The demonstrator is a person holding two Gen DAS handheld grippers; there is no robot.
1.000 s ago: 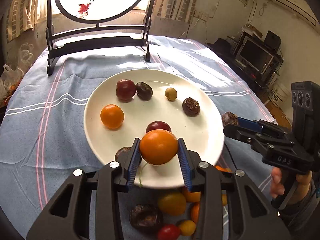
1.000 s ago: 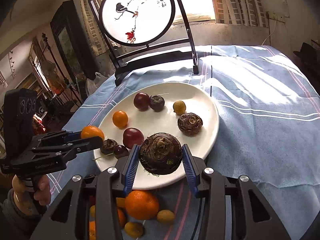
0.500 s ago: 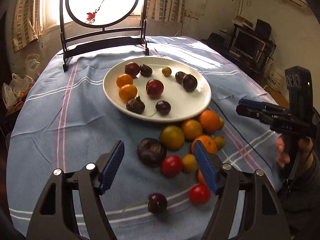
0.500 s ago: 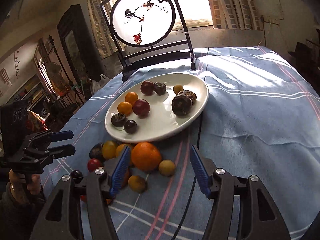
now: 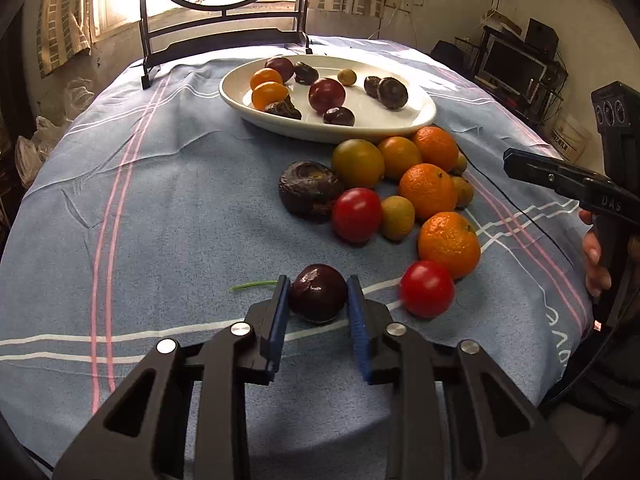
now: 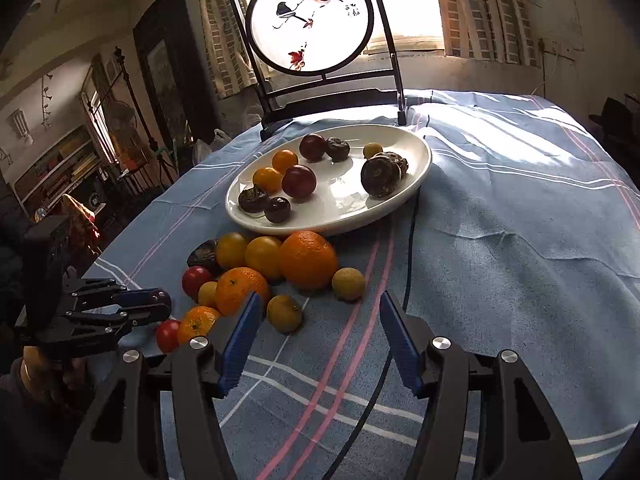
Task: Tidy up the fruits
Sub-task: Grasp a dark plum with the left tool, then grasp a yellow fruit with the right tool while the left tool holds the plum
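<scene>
blue striped tablecloth (image 6: 520,264), round painted screen (image 6: 310,20), monitor (image 5: 512,66)

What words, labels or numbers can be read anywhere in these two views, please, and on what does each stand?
"DAS": raised letters on the body of the right gripper, seen from the left wrist view.
Small dark characters beside the bird painting on the round screen: too small to read.
Dark markings on the pale container by the far wall: too blurred to read.
Nothing else legible.
</scene>
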